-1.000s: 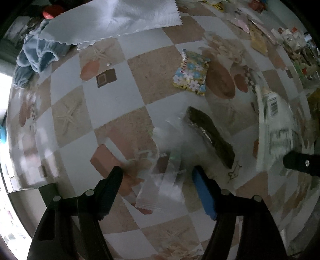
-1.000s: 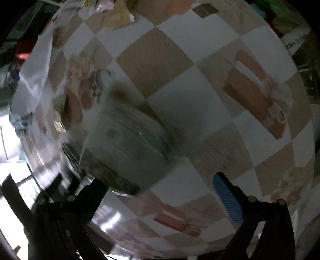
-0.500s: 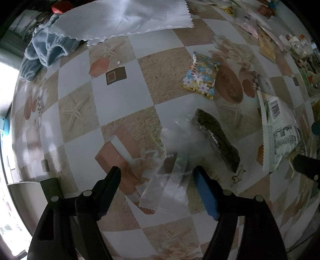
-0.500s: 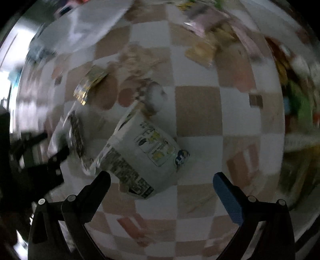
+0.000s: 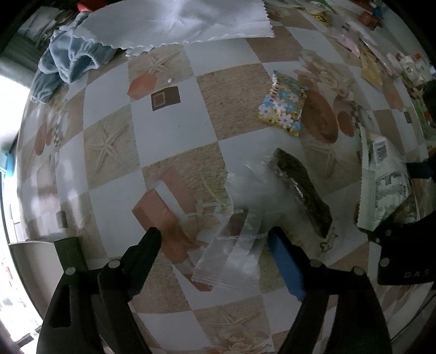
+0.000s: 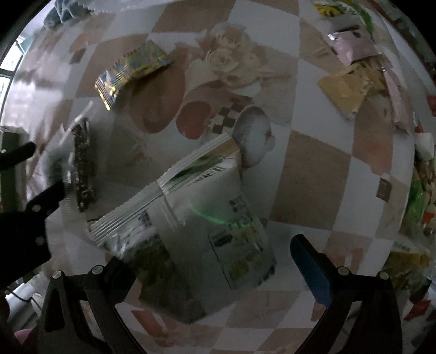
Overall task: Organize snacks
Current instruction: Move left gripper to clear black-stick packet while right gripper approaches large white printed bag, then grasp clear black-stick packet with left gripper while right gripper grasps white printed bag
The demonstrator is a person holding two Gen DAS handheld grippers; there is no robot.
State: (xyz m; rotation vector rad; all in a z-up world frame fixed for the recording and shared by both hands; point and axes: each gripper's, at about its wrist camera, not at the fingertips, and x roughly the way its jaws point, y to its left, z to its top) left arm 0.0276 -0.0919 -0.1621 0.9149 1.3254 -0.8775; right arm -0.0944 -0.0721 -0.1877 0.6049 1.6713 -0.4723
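Snacks lie scattered on our checkered desk [image 5: 169, 152]. Below our left claw [image 5: 215, 239], whose jaws are opening, a clear wrapper [image 5: 234, 253] lies between the fingers, unpressed, with a dark bar [image 5: 302, 190] just beside it. Our right claw [image 6: 209, 253] hangs spread apart over a white bag [image 6: 207, 223], not clamping it. A flowered packet [image 5: 283, 104] sits farther off, near a white cloth [image 5: 185, 21].

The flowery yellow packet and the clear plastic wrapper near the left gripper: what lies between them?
In the left wrist view, a dark snack bar lies between the flowery packet and the clear wrapper, on the tablecloth.
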